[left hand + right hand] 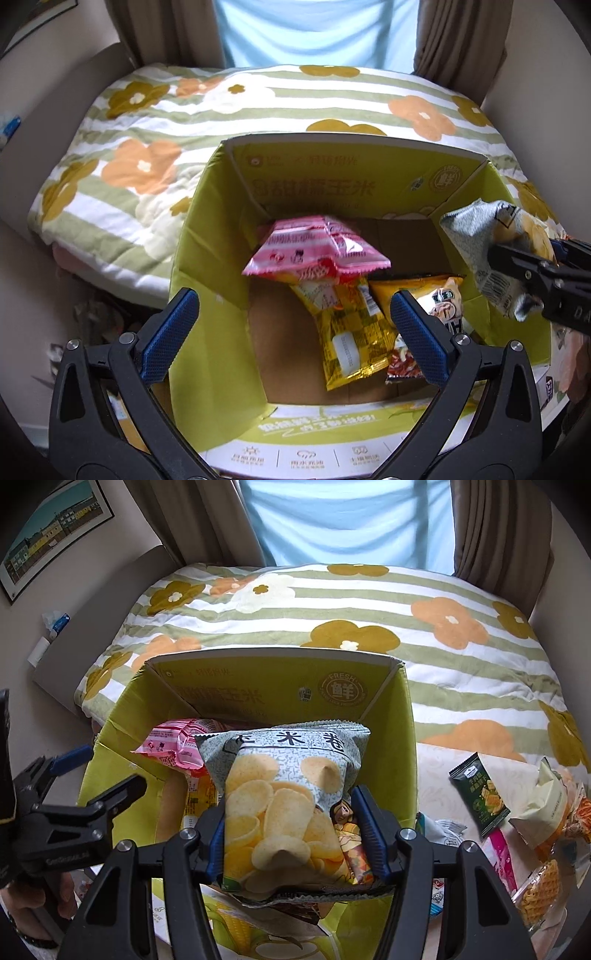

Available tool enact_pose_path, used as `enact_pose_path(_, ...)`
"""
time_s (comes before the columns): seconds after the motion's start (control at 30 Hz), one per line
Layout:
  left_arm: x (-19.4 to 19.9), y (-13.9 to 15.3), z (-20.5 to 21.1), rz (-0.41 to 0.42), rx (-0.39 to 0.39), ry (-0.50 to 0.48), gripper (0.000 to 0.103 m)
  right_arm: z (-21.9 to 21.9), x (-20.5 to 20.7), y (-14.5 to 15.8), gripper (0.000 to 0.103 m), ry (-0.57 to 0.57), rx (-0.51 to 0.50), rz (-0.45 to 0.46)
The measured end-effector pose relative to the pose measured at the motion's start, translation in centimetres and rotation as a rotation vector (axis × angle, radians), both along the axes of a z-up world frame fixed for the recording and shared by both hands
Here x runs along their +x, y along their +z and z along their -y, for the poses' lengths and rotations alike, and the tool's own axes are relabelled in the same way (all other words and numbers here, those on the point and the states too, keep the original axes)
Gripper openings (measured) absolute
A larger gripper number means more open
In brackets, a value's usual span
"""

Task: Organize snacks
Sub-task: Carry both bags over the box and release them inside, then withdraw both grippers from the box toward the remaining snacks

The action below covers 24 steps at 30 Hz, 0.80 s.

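A green cardboard box (207, 236) stands open on the bed; it also shows in the right wrist view (402, 738). Inside lie a pink snack bag (317, 247), a yellow bag (343, 332) and an orange bag (424, 291). My left gripper (295, 332) is open and empty above the box's near left side. My right gripper (291, 834) is shut on a grey chip bag (288, 797) and holds it over the box's right part; this bag also shows at the right of the left wrist view (480, 240).
Several loose snack packs lie on the bed right of the box: a dark green pack (480, 794), a cream bag (546, 808) and a waffle pack (539, 890). The flowered quilt (332, 602) stretches behind, with curtains (491, 528) beyond.
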<state>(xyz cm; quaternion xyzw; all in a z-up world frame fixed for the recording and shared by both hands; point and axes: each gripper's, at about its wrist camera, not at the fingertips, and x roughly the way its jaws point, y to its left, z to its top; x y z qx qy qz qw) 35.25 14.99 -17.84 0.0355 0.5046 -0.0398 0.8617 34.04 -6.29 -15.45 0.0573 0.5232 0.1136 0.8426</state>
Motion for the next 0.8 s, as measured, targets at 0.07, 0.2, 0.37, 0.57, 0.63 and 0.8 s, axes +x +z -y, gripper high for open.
enact_pose_path(0.07, -0.4, 0.0, -0.1, -0.001, -0.001, 0.004, 0.103, -0.1, 0.5, 0.1, 0.056, 0.003, 0.009, -0.004)
enact_pose_path(0.2, -1.0, 0.1, -0.3, -0.004, 0.016, 0.018, 0.103, -0.5, 1.5, 0.4, 0.058, -0.007, -0.005, -0.001)
enact_pose_path(0.37, -1.7, 0.7, -0.8, -0.004, 0.006, 0.044, 0.103, -0.7, 1.8, 0.4, 0.103, -0.021, 0.030, 0.029)
enact_pose_path(0.57, -3.0, 1.0, -1.4, -0.007, 0.008, 0.068, 0.103, -1.0, 0.7, 0.8, 0.103, 0.015, 0.032, 0.040)
enact_pose_path(0.63, -3.4, 1.0, -1.5, -0.008, 0.003, 0.072, 0.103, -1.0, 0.3, 1.1, 0.103, 0.016, 0.040, 0.042)
enact_pose_path(0.8, -4.5, 1.9, -1.7, 0.010, -0.003, 0.082, 0.103, -1.1, -0.8, 1.9, 0.103, 0.028, 0.043, 0.050)
